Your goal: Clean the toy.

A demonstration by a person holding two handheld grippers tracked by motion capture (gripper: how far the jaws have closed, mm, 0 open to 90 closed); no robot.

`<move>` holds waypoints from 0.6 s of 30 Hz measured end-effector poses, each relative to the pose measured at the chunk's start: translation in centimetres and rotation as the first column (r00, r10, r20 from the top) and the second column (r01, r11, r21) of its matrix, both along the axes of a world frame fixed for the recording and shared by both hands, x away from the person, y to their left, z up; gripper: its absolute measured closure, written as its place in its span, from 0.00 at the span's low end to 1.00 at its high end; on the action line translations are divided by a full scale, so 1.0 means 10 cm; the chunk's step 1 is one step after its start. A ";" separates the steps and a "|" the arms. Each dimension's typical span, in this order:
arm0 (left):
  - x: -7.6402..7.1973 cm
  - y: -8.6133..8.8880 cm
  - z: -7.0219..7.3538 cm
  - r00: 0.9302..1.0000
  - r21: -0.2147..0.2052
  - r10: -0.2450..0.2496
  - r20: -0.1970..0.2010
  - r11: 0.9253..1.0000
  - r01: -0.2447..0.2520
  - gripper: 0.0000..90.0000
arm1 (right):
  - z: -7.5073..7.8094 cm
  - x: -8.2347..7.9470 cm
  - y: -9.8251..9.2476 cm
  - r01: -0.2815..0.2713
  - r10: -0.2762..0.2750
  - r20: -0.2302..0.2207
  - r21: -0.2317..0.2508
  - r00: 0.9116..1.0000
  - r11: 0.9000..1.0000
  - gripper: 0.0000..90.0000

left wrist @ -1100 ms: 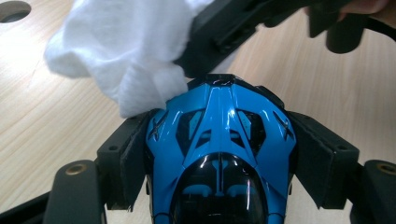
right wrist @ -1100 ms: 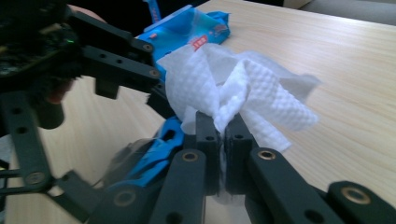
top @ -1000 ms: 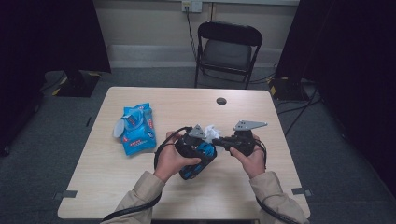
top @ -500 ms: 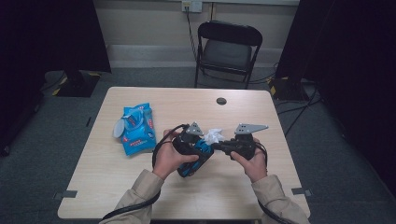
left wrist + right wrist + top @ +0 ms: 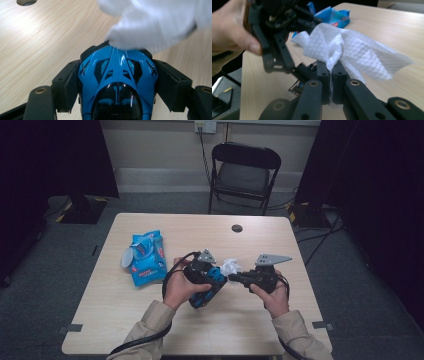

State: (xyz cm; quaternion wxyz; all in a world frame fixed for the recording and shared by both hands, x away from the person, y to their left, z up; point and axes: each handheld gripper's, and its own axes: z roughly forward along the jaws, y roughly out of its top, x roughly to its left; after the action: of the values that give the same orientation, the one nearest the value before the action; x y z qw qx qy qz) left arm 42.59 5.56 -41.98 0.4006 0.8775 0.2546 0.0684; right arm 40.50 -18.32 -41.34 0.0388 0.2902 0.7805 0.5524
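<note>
Wiping underway: left tool (image 5: 212, 275) clamps the blue toy car (image 5: 117, 82) above the table (image 5: 150, 330), right tool (image 5: 331, 66) pinches a white wipe (image 5: 347, 50) against its nose; rest of body seemingly left.

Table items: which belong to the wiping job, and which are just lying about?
In use:
- blue toy car, clamped in left gripper
- white wipe, pinched in right gripper

Lying about:
- blue wipes pack
- folding chair

A black folding chair (image 5: 244, 172) stands behind the wooden table (image 5: 280, 240), on grey carpet (image 5: 60, 270).
</note>
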 end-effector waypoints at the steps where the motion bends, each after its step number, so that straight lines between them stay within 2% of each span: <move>1: -0.01 -0.01 -0.01 1.000 -0.004 0.001 0.003 1.000 -0.001 0.29 | 0.02 0.01 -0.02 0.011 -0.011 0.000 0.005 1.000 1.000 0.97; 7: -0.06 -0.06 -0.01 1.000 -0.007 -0.031 -0.003 1.000 0.031 0.29 | 0.17 0.10 -0.06 0.049 -0.049 0.022 0.019 0.999 0.999 0.97; 9: -0.09 -0.13 -0.02 0.999 -0.019 -0.043 -0.003 0.999 0.043 0.29 | 0.26 0.14 -0.03 0.058 -0.059 0.022 0.050 0.998 0.997 0.97; 11: -0.09 -0.15 -0.03 0.999 -0.034 -0.044 -0.005 0.998 0.043 0.29 | 0.29 0.15 0.01 0.057 -0.058 0.025 0.058 0.998 0.997 0.97; 15: -0.08 -0.17 -0.04 0.999 -0.053 -0.046 -0.011 0.998 0.046 0.29 | 0.24 0.16 0.10 0.045 -0.046 0.007 0.064 0.999 0.997 0.97; 18: -0.08 -0.17 -0.02 0.999 -0.063 -0.047 -0.006 0.997 0.046 0.29 | 0.15 0.16 0.16 0.045 -0.045 -0.016 0.038 0.999 0.998 0.97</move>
State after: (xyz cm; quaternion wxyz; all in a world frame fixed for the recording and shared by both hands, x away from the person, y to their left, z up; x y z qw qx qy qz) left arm 41.75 3.89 -42.14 0.4284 0.8705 0.2374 0.0479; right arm 42.15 -16.71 -39.88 0.0399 0.3124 0.7633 0.5640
